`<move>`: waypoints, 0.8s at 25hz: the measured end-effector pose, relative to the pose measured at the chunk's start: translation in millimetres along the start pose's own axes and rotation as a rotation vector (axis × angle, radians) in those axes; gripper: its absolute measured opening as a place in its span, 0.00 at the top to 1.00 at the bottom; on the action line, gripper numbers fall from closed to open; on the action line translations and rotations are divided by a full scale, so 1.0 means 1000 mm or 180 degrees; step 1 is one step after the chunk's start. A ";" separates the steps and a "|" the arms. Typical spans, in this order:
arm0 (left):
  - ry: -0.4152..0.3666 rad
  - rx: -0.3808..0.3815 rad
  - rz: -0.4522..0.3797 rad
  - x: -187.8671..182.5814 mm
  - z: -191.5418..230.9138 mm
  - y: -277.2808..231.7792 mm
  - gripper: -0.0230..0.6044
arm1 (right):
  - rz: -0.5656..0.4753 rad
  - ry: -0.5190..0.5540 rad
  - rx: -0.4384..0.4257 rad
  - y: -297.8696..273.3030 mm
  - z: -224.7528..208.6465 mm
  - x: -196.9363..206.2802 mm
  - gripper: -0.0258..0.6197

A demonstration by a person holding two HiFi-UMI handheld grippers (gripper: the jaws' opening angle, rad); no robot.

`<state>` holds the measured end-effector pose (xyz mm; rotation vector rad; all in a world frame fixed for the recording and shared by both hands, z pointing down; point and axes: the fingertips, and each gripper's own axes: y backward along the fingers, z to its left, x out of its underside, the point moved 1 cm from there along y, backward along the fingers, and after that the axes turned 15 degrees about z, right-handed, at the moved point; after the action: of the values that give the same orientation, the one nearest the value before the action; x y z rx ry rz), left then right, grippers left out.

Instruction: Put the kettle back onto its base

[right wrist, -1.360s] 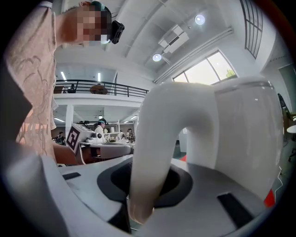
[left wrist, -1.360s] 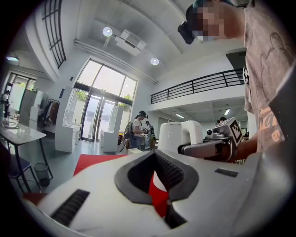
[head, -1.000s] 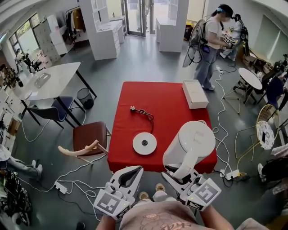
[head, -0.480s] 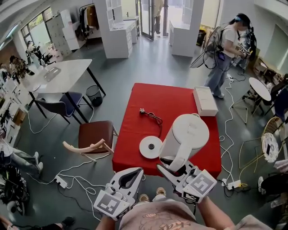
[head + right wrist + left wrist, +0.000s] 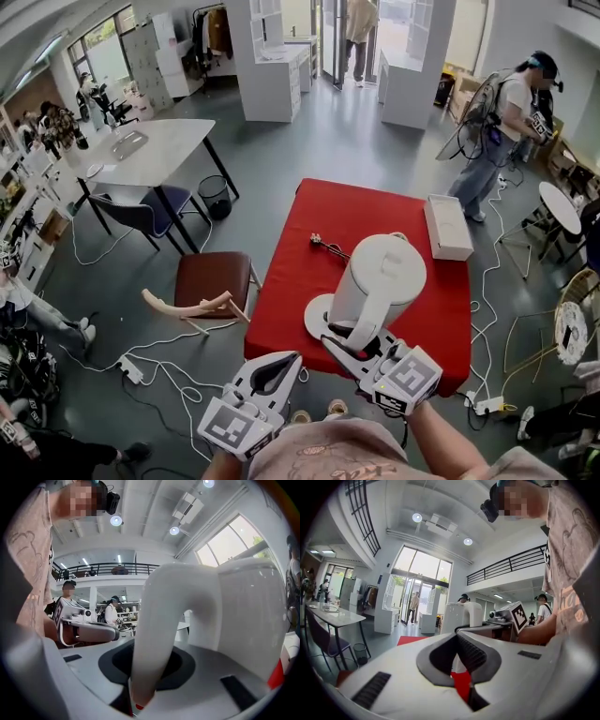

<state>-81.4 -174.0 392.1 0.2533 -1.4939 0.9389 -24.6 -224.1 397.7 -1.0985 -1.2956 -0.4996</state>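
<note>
The white kettle (image 5: 382, 279) hangs upright over the near part of the red table (image 5: 375, 211), my right gripper (image 5: 359, 345) shut on its curved handle (image 5: 157, 634). The round white base (image 5: 315, 319) lies on the cloth; the kettle covers its right part, and I cannot tell whether they touch. A cord and plug (image 5: 328, 247) trail away from the base. My left gripper (image 5: 275, 369) hovers off the table's near edge, left of the kettle, its fingertips together with nothing between them. In the left gripper view the kettle (image 5: 461, 616) stands ahead and to the right.
A long white box (image 5: 448, 227) lies at the table's far right edge. A brown chair (image 5: 214, 278) and a curved wooden piece (image 5: 192, 305) sit left of the table. Cables cross the floor. A person (image 5: 502, 131) stands at the back right.
My right gripper has carried the kettle leftward, from clear of the base to over its right part. The left gripper has shifted slightly and stays shut.
</note>
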 end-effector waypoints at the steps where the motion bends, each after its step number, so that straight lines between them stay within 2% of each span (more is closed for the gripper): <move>1: 0.0012 -0.0014 0.0003 0.001 0.002 0.000 0.97 | 0.0006 0.0000 -0.0021 -0.005 -0.001 0.002 0.78; 7: 0.0054 -0.0095 0.0038 0.009 0.010 0.002 0.97 | 0.0053 -0.0085 -0.0142 -0.034 -0.009 0.019 0.78; 15: 0.0066 -0.0411 0.0085 0.021 0.034 0.006 0.97 | 0.0166 -0.0051 -0.0345 -0.077 -0.019 0.043 0.78; 20: 0.0086 -0.0398 0.0093 0.027 0.036 0.006 0.97 | 0.0229 -0.0021 -0.0425 -0.095 -0.021 0.055 0.78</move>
<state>-116.7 -183.7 418.7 0.1279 -1.5286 0.8651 -77.6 -269.5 485.7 -1.2542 -1.2378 -0.5348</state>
